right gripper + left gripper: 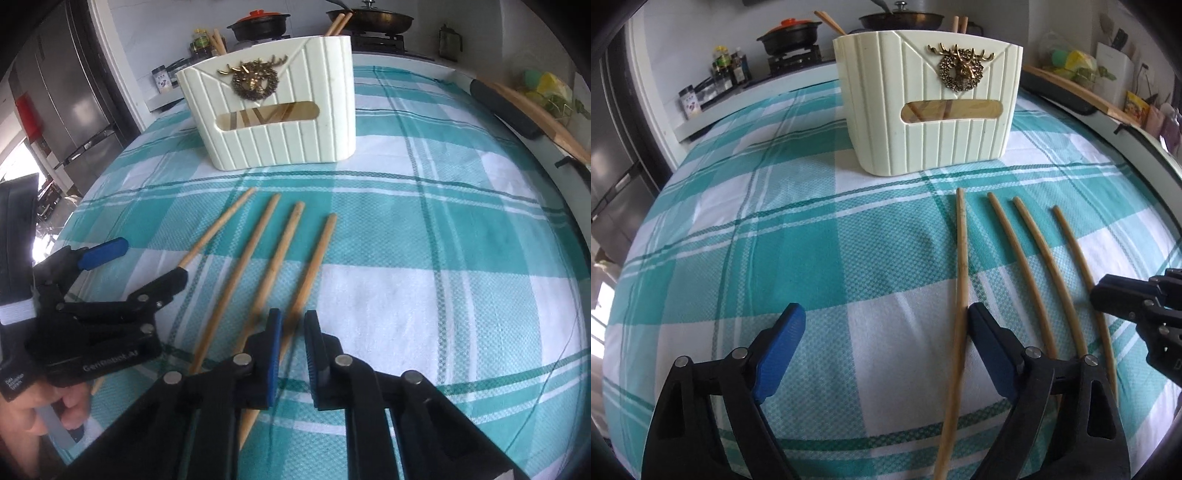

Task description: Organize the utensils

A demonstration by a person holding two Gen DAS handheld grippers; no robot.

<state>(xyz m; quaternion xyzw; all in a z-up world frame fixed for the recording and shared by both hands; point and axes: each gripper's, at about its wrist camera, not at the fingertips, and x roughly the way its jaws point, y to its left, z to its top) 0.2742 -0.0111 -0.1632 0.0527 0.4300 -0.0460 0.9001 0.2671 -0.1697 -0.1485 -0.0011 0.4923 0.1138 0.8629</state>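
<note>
Four loose on the cloth: wooden chopsticks, side by side, fanned slightly, far ends toward the holder.
Leftmost chopstick (962,258): flat on the cloth; runs inside the left gripper's span, just beside the inner face of its right-hand finger.
Second chopstick (255,243): flat, free of both tools.
Third chopstick (284,243): flat, just beside the right gripper's left finger.
Rightmost chopstick (317,254): runs into the narrow gap of the right gripper.
Holder (923,110): cream ribbed caddy, upright, beyond the four sticks and apart from them; slot window in its front wall.
Emblem (961,68): gold stag head in a wreath, on the holder's front.
Stored chopsticks (827,20): several ends rising above the holder's rim, shafts visible through the slot.
Left gripper (884,314): blue-padded jaws spread wide, clamping nothing.
Right gripper (292,317): jaws drawn nearly together, closed about the rightmost chopstick near its middle.
Hand (55,402): a person's, wrapped round the left gripper's handle in the right wrist view.
Tablecloth (812,240): teal and white check, covering the table.
Clay pot (790,33): dark, orange lid, on a burner behind.
Pan (901,18): dark, lidded, behind the holder.
Bottles (727,70): a cluster on the counter.
Refrigerator (74,92): steel, at the far left.
</note>
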